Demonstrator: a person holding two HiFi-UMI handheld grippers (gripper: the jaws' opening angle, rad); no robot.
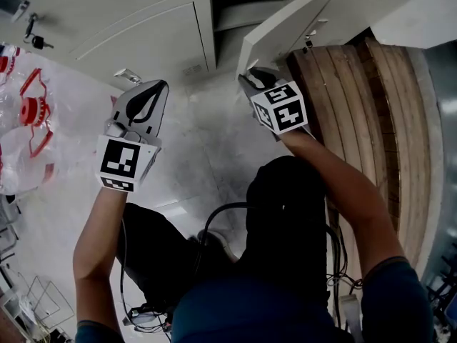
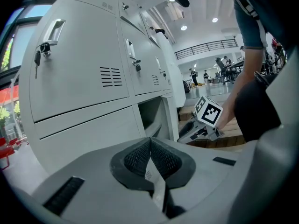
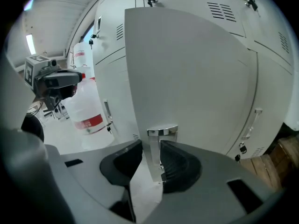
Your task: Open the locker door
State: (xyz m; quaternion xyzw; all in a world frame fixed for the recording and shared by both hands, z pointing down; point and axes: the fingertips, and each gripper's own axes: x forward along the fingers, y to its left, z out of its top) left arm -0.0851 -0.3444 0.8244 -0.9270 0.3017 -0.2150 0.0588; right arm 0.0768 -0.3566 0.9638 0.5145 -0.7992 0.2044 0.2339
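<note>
Head view looks down on you in front of a bank of grey lockers (image 1: 143, 34), a gripper in each hand. The door (image 1: 278, 27) of one bottom locker is already swung out towards you, and its compartment (image 1: 235, 13) is dark behind it. Wooden planks (image 1: 371, 106) lie on the floor to the right of the open door.

Your right gripper (image 1: 250, 73) is at the door's free edge. In the right gripper view the chrome handle (image 3: 162, 131) stands between its jaws, which are partly closed around it. The right-hand pad (image 3: 180, 164) looks to be touching the handle, while the other seems a sliver apart from it, so no firm grip shows.

Your left gripper (image 1: 153, 86) hovers over the floor in front of the closed locker to the left, well apart from the door and touching nothing. The left gripper view shows its jaws pressed together with nothing between them.

A key (image 1: 36, 41) hangs from a closed locker at far left. A clear plastic jug (image 3: 84, 101) with a red label stands on the floor near the lockers.
</note>
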